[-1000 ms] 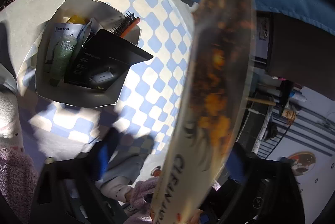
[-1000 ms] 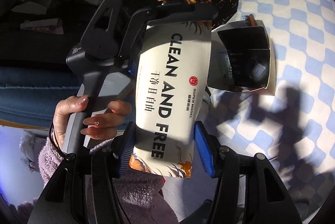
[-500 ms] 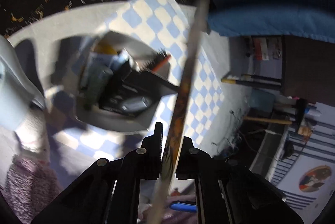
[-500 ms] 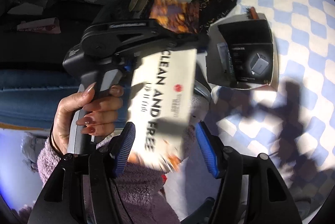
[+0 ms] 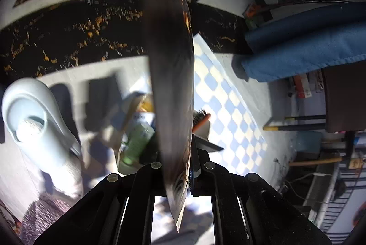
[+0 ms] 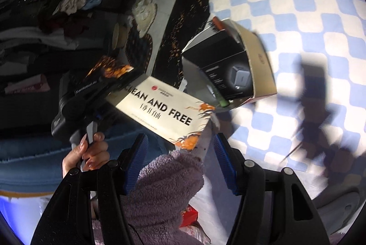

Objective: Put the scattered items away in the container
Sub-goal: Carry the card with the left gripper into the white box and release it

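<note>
My left gripper is shut on a flat cream packet printed "CLEAN AND FREE", seen edge-on and standing up through the left wrist view. In the right wrist view the same packet lies flat in the left gripper, held above and left of the cardboard box. The box holds a black carton, a green bottle and an orange hairbrush. My right gripper is open with nothing between its blue pads, below the packet.
The box sits on a blue-and-cream checked mat on a pale floor. A pale blue slipper is left of the box. A black rug with orange flecks lies beyond. A purple fleece sleeve fills the lower right wrist view.
The left jaws closed from wide open onto the packet's edge. The packet came out from between the right gripper's pads and tilted over toward the box. The right gripper dropped away.
</note>
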Available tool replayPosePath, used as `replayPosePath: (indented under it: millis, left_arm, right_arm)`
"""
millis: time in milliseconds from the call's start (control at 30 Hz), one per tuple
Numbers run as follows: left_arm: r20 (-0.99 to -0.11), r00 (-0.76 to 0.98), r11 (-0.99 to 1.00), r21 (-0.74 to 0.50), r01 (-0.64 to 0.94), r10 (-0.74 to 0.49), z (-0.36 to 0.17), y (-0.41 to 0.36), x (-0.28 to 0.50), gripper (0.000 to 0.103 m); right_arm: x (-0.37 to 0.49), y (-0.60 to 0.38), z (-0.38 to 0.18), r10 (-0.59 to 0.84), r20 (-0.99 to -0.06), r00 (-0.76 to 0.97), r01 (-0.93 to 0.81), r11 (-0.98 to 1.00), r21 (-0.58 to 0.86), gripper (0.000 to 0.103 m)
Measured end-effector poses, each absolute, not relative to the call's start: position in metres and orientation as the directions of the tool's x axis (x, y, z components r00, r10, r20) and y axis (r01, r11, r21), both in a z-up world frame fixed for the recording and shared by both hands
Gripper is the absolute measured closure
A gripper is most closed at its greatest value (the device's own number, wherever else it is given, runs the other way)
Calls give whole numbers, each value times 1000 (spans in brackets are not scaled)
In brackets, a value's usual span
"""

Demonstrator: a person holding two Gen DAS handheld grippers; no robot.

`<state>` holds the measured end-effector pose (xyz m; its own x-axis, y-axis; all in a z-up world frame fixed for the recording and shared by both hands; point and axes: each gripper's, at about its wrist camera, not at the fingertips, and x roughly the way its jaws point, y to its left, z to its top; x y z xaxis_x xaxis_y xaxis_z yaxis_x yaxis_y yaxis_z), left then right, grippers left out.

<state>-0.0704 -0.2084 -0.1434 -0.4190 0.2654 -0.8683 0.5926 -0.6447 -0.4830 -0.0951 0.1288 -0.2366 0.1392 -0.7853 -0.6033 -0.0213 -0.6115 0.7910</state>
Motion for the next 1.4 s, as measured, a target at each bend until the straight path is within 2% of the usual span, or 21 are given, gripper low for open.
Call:
replayPosePath:
  millis: [200,333,533,733,800,967,1067,1200,1267,1300,1333,1367,1400]
  left_arm:
    - [-894,-447,-773,-312,552,42,-123,-180,-80,99]
    - [-906,-417,-875,-136,465,-81,-122,-152,-101,99]
    - [-897,-426,-951,-25,309,-115,-135,-110,-134,99]
    - [-881,-423,-947,80,311,-213,-157,-98,-126,99]
    - [-889,-410,-937,58,344,-205,-168,-98,-121,99]
    - [-932,-359,-871,-139,472,-46,-202,-113,-113,99]
    - [-941,-334,-848,-135,512,-52,-212,-115,-106,99]
    - [-982,-190,-872,-104,478,13,-233,-106,-110,96]
    - [-981,-194,-872,-122,473,32,-233,-98,-107,84]
    - [-977,-205,-864,-147,481,52,-233,-95,-106,58]
    - [-972,-220,-851,-187,491,87,-233,-94,-104,21]
    - [-962,-236,-833,-239,499,134,-233,-96,-94,7]
    - [-953,-248,-815,-282,507,175,-234,-98,-92,2]
  right_arm:
    - [-104,140,-245,-811,-572,123,-109,-584,804,42]
    - [-107,146,-245,-821,-560,110,-135,-571,810,42]
    - [-108,150,-249,-829,-547,112,-175,-558,811,42]
    - [-111,147,-258,-829,-545,126,-199,-559,805,42]
    - [-113,146,-260,-828,-546,129,-201,-561,803,42]
    - [-115,145,-264,-828,-545,132,-223,-560,798,42]
    - [-115,145,-264,-832,-539,133,-228,-555,800,42]
    - [-115,146,-261,-832,-539,129,-230,-554,800,42]
    - [-115,147,-259,-827,-549,120,-236,-561,793,42]
    - [-115,147,-258,-824,-555,115,-236,-565,790,42]
    - [-115,147,-257,-822,-560,110,-236,-568,788,42]
    - [-115,147,-256,-820,-562,105,-236,-570,787,42]
    - [-115,147,-255,-820,-563,102,-238,-569,787,42]
